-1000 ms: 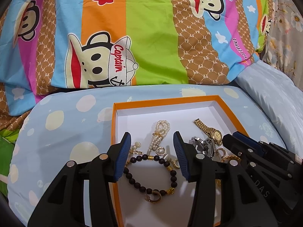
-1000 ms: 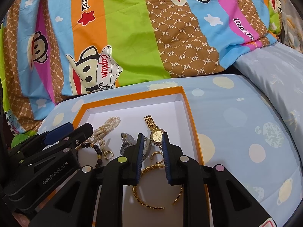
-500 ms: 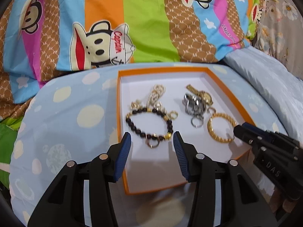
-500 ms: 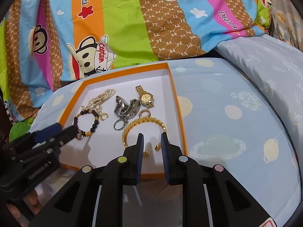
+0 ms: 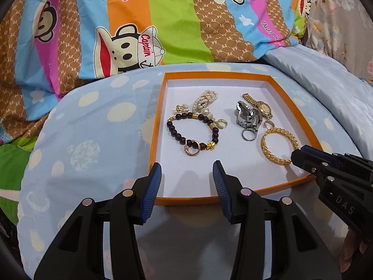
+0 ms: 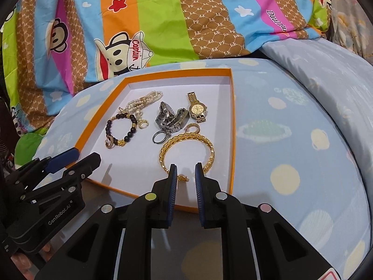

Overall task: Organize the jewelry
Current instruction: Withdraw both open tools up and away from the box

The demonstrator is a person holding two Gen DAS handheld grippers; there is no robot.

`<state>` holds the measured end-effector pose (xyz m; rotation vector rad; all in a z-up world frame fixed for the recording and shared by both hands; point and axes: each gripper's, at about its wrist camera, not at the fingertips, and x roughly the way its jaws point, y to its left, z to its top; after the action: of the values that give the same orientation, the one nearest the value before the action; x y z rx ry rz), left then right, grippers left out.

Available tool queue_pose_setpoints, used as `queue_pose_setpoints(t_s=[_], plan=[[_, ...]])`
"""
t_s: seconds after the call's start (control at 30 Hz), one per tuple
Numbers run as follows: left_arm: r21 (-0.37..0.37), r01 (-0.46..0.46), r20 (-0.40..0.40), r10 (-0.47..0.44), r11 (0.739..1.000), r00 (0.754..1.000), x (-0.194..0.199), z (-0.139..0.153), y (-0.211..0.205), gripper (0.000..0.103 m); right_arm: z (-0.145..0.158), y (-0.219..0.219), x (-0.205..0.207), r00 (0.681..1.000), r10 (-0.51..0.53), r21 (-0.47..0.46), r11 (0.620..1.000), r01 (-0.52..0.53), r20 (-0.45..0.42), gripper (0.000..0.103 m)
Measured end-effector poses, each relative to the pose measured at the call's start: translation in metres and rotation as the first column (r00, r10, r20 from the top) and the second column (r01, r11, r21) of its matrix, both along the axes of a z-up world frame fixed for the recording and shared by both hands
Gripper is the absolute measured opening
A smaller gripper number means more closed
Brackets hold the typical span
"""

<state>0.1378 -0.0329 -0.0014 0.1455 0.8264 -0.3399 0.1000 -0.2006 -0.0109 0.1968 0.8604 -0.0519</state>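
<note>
Both claws (image 5: 187,171) (image 6: 185,171) back from the box (image 5: 160,107).

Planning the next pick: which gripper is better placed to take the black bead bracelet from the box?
Probably the left. The left gripper, fingers apart with nothing between them, points toward the black bead bracelet. The right gripper is nearly shut and lined up over the gold bangle instead.

Gold bangle (image 6: 186,150): near ends hidden behind right gripper (image 6: 185,171); striped quilt (image 5: 163,23) cut off at top.

Tray's (image 5: 160,116) near floor bare; jewelry (image 5: 195,126) crowds the far half.
</note>
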Motion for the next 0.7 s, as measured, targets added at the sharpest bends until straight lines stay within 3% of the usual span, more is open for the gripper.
queue_pose_setpoints(t_s=[0.27, 0.43, 0.53, 0.7], plan=[[-0.039, 0.021, -0.048, -0.023, 0.999, 0.999, -0.047, 0.003, 0.011, 0.042, 0.002, 0.006, -0.039, 1.000, 0.004, -0.003, 1.000, -0.004, -0.013, 0.016], [-0.063, 0.018, -0.078, -0.023, 0.998, 0.997, -0.057, 0.009, 0.014, 0.042, 0.007, 0.006, -0.047, 1.000, -0.006, 0.028, 1.000, 0.006, -0.009, 0.020], [-0.081, 0.003, -0.046, -0.007, 0.997, 0.999, -0.055, 0.024, 0.013, 0.042, 0.022, 0.009, -0.051, 0.999, -0.015, 0.037, 0.999, 0.014, 0.034, 0.020], [-0.044, -0.033, 0.064, 0.036, 0.998, 0.997, -0.054, 0.047, 0.007, 0.042, 0.041, 0.014, -0.056, 0.995, -0.022, 0.010, 1.000, 0.021, 0.096, 0.027]])
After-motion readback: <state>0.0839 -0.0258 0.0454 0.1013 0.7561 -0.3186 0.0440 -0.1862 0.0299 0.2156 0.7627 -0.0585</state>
